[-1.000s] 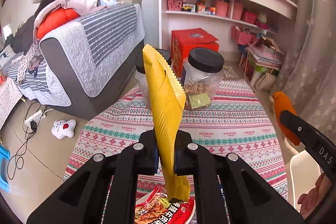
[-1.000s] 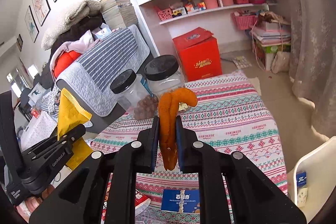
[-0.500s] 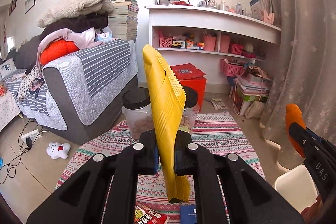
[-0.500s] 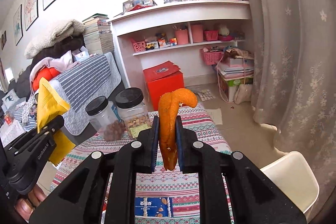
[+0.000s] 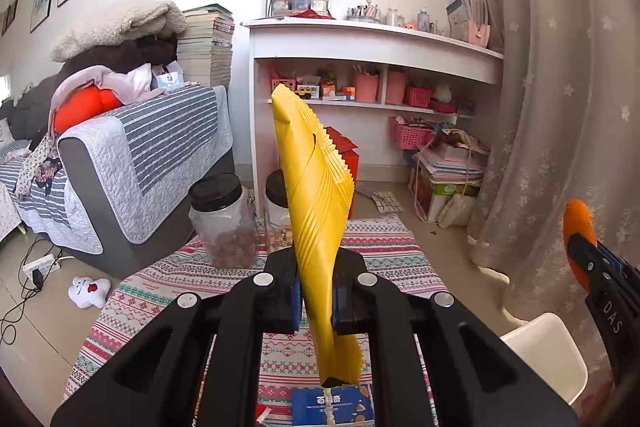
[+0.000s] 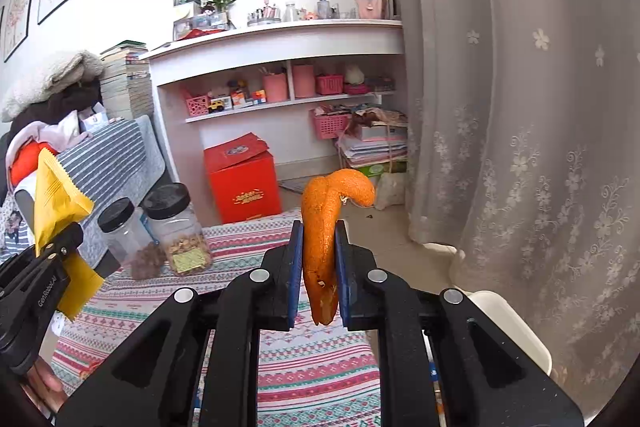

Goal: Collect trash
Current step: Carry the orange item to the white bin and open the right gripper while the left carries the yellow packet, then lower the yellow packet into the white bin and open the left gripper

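Left wrist view showed the left gripper (image 5: 315, 297) clamped on a yellow wrapper (image 5: 316, 211), which stood nearly upright between the two pads and extended both above and below them, its serrated upper edge fanned toward the right. Below the wrapper's lower end lay a blue packet (image 5: 334, 405) on a patterned cloth (image 5: 384, 259) of red, green and white bands. Two clear jars with black lids stood side by side at the far end of the cloth: one jar (image 5: 224, 223) held brown pieces, and the second jar (image 5: 278, 215) was partly hidden behind the wrapper. A sofa (image 5: 132, 163) with a striped grey cover stood to the left, and a white shelf unit (image 5: 372, 75) stood against the back wall. A white bin (image 5: 544, 351) was visible at lower right, just beside a curtain (image 5: 560, 107). Right wrist view showed the right gripper (image 6: 318, 275) closed on an orange peel (image 6: 326, 223), held upright between the pads with its upper end curling over to the right. The same view showed the left gripper at the left edge, held above the cloth with the yellow wrapper in its grip, and a red box (image 6: 244, 187) on the floor in front of the shelf unit.
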Motion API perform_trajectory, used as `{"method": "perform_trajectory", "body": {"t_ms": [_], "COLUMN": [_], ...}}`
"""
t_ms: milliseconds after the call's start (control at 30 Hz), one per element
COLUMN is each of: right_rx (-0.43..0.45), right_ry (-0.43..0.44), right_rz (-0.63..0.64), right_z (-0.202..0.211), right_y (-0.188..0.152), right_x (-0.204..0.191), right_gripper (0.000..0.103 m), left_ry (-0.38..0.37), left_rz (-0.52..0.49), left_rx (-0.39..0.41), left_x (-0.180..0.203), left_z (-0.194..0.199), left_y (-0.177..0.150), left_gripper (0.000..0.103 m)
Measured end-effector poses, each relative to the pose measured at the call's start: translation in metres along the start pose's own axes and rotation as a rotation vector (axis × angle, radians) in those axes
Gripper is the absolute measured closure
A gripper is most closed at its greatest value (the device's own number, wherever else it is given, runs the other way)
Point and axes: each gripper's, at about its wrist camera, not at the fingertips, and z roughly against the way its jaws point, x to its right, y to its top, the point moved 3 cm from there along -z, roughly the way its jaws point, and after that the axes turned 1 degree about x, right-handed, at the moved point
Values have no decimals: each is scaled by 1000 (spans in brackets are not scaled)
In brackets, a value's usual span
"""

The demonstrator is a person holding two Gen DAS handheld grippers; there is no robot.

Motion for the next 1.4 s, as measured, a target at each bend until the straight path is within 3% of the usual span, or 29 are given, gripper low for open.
{"method": "perform_trajectory", "body": {"t_ms": [233,367,400,433,467,767,833,900,1133,1400], "right_rx": [-76,-140,-148,-153,-148,-63,-24,17,88,82], "right_ry": [-145,-185,-198,-207,-216,-297,-344,-403,-593,-664], "right_rz": [-47,-72,-82,-91,-100,-181,-208,-234,-291,-391], "right_z": [-5,-8,-8,-6,-4,24,32,42,68,81], "right_y": [-13,-23,-25,-27,-28,-23,-21,-18,-13,-17], "right_x": [63,98,106,114,120,175,188,202,248,291], "right_gripper": [89,86,74,54,49,26,13,8,7,7], "left_ry": [-60,-100,-110,-121,-131,-233,-263,-297,-410,-485], "left_rz": [-23,-49,-55,-62,-70,-143,-153,-165,-225,-278], "left_rx": [-10,-18,-21,-24,-26,-44,-58,-79,-131,-180], "left_x": [40,71,78,86,93,158,172,187,246,300], "left_z": [1,3,3,4,5,14,15,16,22,25], "left_y": [-6,-13,-15,-17,-19,-34,-38,-42,-61,-77], "left_gripper": [93,93,93,93,93,91,91,90,90,90]}}
